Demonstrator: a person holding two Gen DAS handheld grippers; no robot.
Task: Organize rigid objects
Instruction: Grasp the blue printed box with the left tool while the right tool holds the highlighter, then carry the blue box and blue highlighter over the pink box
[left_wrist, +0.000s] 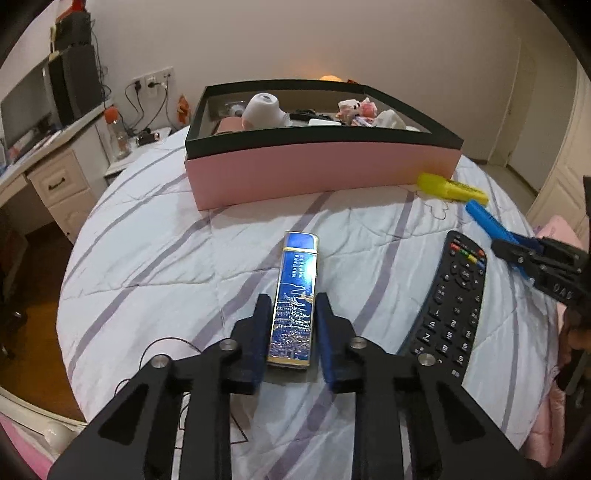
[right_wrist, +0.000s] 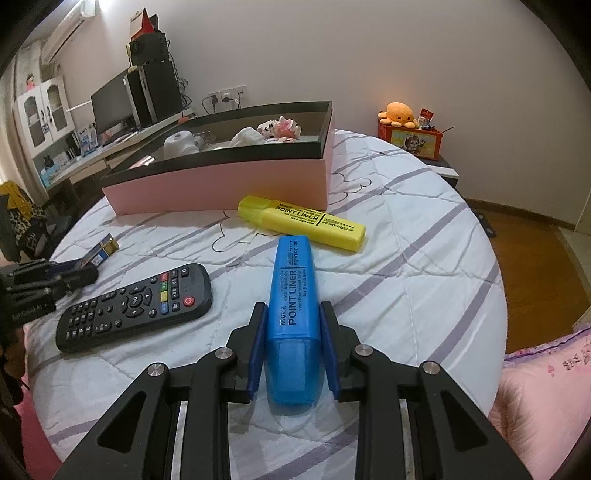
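Note:
My left gripper (left_wrist: 291, 301) is shut on a slim blue and gold lighter (left_wrist: 295, 295) low over the striped bed cover. My right gripper (right_wrist: 291, 308) is shut on a blue highlighter (right_wrist: 293, 310); it also shows in the left wrist view (left_wrist: 484, 219) at the right. A yellow highlighter (right_wrist: 301, 222) lies just in front of the pink box (right_wrist: 221, 181), which holds several small items. A black remote (right_wrist: 136, 306) lies on the cover between the grippers. The lighter also shows in the right wrist view (right_wrist: 101, 253) at the left.
A desk with a monitor and drawers (left_wrist: 55, 177) stands left of the bed. A red box with an orange plush (right_wrist: 410, 138) sits on a side table behind the bed. A pink pillow (right_wrist: 546, 391) lies at the right. Wood floor (right_wrist: 532, 258) lies beyond the bed edge.

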